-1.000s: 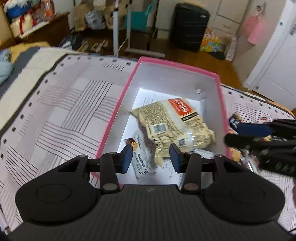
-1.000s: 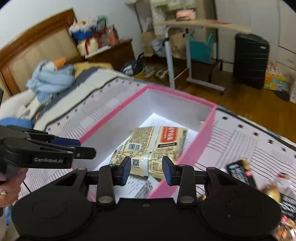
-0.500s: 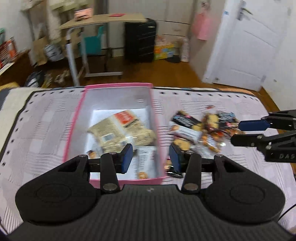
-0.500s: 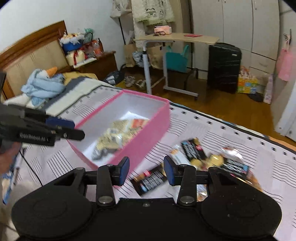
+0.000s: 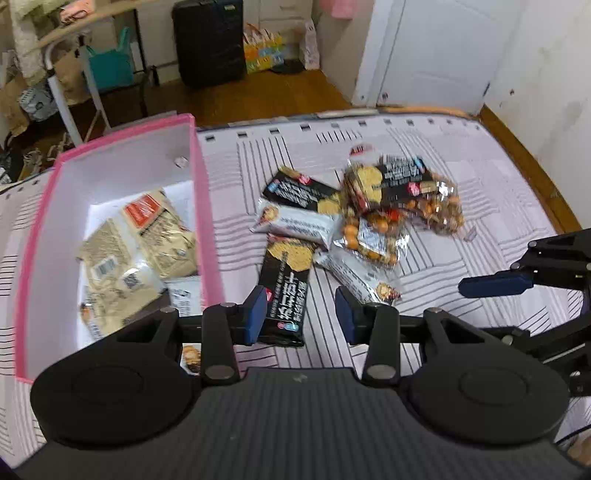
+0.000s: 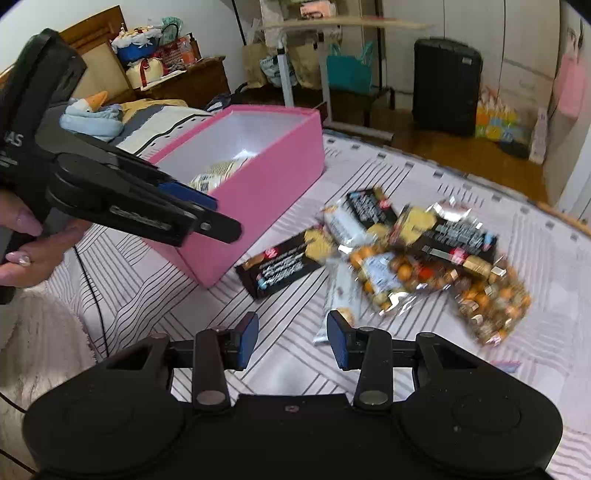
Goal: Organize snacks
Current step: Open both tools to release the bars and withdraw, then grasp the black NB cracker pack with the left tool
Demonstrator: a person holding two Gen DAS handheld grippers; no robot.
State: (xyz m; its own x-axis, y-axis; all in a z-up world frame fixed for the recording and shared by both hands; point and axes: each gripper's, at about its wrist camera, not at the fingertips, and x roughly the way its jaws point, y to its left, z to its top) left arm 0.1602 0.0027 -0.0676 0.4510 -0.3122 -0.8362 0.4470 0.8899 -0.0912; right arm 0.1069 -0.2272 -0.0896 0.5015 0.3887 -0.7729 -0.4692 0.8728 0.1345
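Note:
A pink box [image 5: 207, 206] [image 6: 258, 192] stands on the bed with beige snack packs [image 5: 147, 229] inside. To its right lies a heap of snacks: a black cracker pack [image 5: 286, 288] [image 6: 280, 266], white bars [image 5: 295, 223], and clear bags of round nuts [image 5: 406, 206] [image 6: 399, 273]. My left gripper [image 5: 301, 314] is open and empty, just above the near end of the black pack. My right gripper [image 6: 291, 334] is open and empty, short of the heap; its fingers [image 5: 495, 284] show at the right in the left wrist view.
The bed cover [image 5: 461, 155] is white with black line patterns. Beyond the bed's far edge are wood floor, a black suitcase [image 5: 208, 40], a rolling table [image 6: 332, 29] and a white door [image 5: 443, 51]. A headboard and blue cloth [image 6: 92, 114] lie to the left.
Both grippers have swung right from over the pink box to the snack heap beside it. Both stayed open and empty.

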